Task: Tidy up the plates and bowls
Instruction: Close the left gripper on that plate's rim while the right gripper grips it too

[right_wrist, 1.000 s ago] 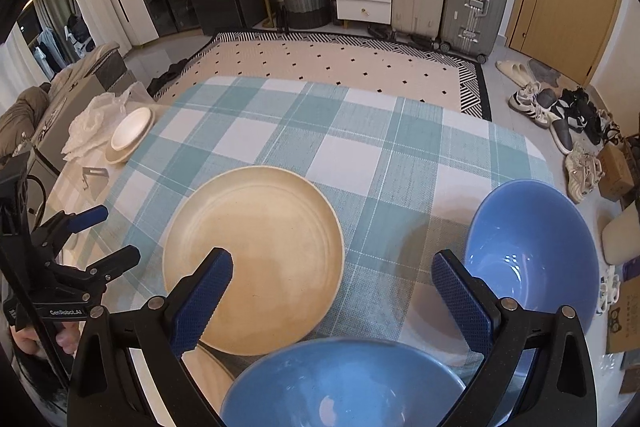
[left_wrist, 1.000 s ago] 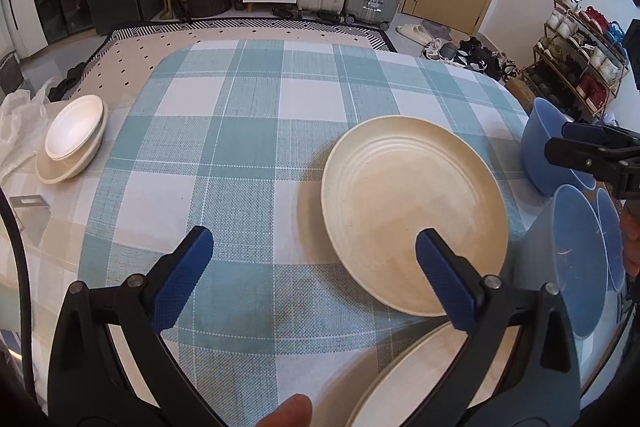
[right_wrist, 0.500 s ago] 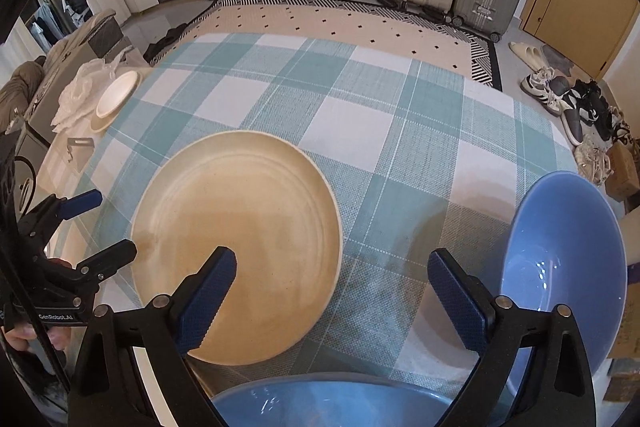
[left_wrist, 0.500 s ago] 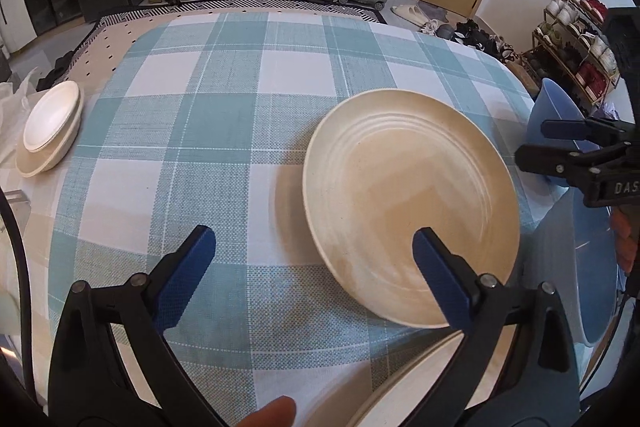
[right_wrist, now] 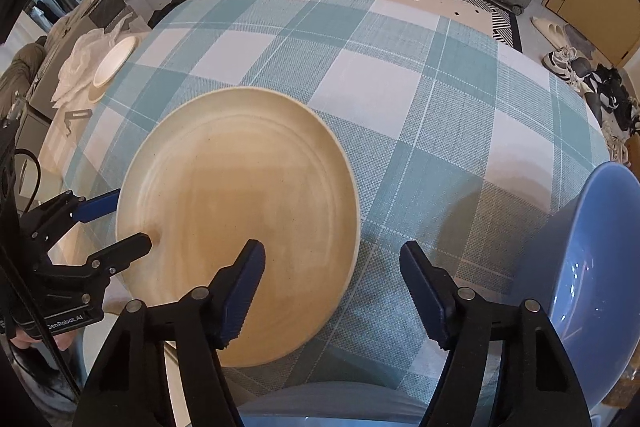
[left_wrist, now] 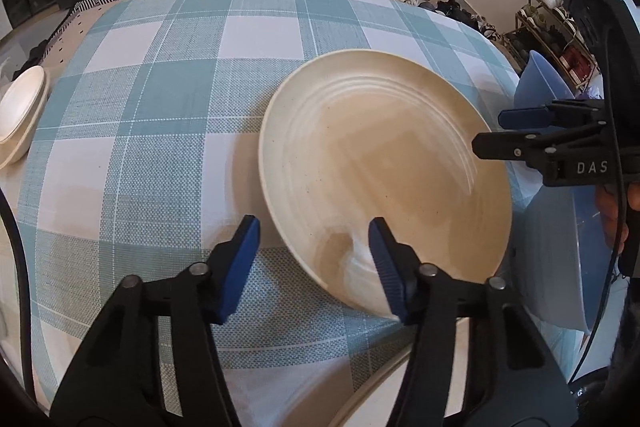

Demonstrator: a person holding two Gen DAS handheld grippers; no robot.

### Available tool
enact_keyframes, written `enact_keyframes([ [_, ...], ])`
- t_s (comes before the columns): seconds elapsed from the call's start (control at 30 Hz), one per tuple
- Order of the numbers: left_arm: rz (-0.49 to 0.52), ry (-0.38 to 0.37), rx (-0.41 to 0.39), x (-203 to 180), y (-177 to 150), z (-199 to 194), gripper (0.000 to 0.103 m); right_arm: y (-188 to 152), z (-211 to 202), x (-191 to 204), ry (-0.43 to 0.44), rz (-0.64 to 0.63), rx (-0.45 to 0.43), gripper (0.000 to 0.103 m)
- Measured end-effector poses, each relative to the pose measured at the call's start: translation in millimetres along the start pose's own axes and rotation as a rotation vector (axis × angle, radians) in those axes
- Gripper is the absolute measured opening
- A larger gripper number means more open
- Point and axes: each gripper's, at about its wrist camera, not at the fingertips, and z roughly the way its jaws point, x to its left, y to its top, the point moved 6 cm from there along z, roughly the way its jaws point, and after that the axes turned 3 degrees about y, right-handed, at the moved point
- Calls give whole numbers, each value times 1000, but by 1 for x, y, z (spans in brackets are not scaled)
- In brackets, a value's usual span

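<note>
A large cream plate (left_wrist: 384, 163) lies on the checked tablecloth, also in the right wrist view (right_wrist: 240, 219). My left gripper (left_wrist: 314, 259) is open, its jaws astride the plate's near rim, one over the plate and one outside it; it shows in the right wrist view (right_wrist: 120, 223). My right gripper (right_wrist: 332, 287) is open, its jaws astride the plate's right rim; it shows in the left wrist view (left_wrist: 496, 131). A blue bowl (right_wrist: 596, 267) stands at the right. Another blue bowl (right_wrist: 320, 407) lies under my right gripper.
A stack of small cream dishes (left_wrist: 20, 111) sits at the table's left edge, also in the right wrist view (right_wrist: 112, 63). A second cream plate's rim (left_wrist: 360, 395) shows below my left gripper. Suitcases, drawers and shoes stand beyond the table.
Both grippers have moved in on the large plate and their jaws have narrowed. The plate now fills more of both views.
</note>
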Motion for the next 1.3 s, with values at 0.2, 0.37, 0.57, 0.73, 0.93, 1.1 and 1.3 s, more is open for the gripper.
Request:
enact_keyframes([
  [0.2, 6, 4, -5, -1, -2, 1, 35, -1, 5, 2, -25, -25, 18, 51],
  [0.37, -2, -1, -12, 3, -3, 0, 25, -2, 9, 4, -40, -42, 25, 35],
  [0.57, 5, 10, -20, 4, -4, -1, 21, -1, 7, 4, -75, -47, -1, 31],
  [0.73, 3, 7, -31, 3, -5, -4, 21, -1, -1, 7, -97, -63, -38, 29],
  [0.93, 11, -4, -37, -1, -4, -8, 19, -2, -6, 19, -125, -114, -41, 22],
  [1.1, -3, -15, -30, 4, -7, -5, 19, -3, -9, 5, -128, -75, -39, 25],
  [1.3, 1, -3, -25, 3, -5, -2, 19, -5, 10, -6, -86, -35, 17, 25],
])
